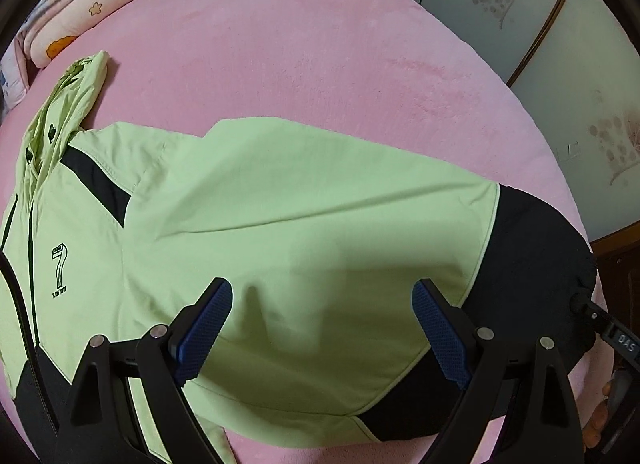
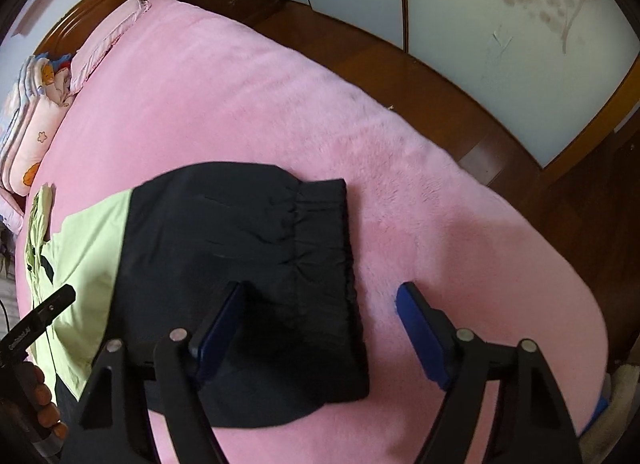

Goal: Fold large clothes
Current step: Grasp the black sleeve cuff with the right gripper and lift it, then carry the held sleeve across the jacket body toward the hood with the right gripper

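A: Jacket (image 1: pixel 280 203) lies flat across the frame's middle on the pink bed (image 1: pixel 320 43), a sleeve folded over the body.

B: Left gripper (image 1: pixel 322 328) and right gripper (image 2: pixel 320 328) gape, holding nothing. Remaining folds look undone.

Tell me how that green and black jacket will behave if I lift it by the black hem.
The jacket will probably drape and sag, since it lies flat and creased on the pink blanket. Its thin smooth shell looks light and perhaps slippery. The gathered hem should bunch.

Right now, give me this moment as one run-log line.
jacket: flat on bed | left hand-held gripper: open over green body | right hand-held gripper: open, straddling black hem
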`<state>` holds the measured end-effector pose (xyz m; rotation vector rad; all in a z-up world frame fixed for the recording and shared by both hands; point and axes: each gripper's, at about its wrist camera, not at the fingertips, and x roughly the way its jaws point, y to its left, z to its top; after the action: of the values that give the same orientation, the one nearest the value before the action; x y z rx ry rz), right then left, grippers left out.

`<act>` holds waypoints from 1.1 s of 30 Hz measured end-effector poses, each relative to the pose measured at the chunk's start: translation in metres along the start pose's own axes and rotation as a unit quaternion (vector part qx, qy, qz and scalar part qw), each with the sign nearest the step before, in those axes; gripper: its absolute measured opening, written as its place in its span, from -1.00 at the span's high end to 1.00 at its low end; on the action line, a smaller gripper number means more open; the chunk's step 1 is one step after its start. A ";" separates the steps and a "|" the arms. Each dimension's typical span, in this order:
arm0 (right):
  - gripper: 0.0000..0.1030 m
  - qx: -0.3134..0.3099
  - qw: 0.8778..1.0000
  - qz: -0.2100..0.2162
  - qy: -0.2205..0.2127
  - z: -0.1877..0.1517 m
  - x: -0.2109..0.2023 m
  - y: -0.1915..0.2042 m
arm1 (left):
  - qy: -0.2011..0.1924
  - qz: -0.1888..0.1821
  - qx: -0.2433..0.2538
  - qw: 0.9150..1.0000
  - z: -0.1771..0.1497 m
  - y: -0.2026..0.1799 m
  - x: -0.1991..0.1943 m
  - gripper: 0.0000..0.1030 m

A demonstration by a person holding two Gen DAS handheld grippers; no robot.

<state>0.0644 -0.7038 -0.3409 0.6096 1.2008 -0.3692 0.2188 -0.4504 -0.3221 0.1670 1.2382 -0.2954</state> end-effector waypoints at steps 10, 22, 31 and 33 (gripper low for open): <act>0.41 -0.033 0.999 0.009 0.002 0.003 0.003 0.011 | -0.017 -0.016 -0.007 1.000 -0.002 0.009 -0.023 -0.77; 0.58 -0.079 0.990 0.084 -0.087 0.002 -0.114 0.090 | -0.051 -0.037 -0.016 0.998 -0.006 0.056 -0.098 -0.77; 0.59 -0.173 0.961 0.141 -0.162 -0.033 -0.207 0.265 | -0.090 -0.047 -0.056 0.993 -0.037 0.203 -0.182 -0.77; 0.59 -0.196 0.953 0.153 -0.173 -0.048 -0.217 0.310 | -0.098 -0.040 -0.071 0.992 -0.048 0.253 -0.198 -0.77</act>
<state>0.1332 -0.4419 -0.0721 0.3548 0.7938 0.0307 0.1957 -0.1710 -0.1587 -0.0332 1.0678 -0.2844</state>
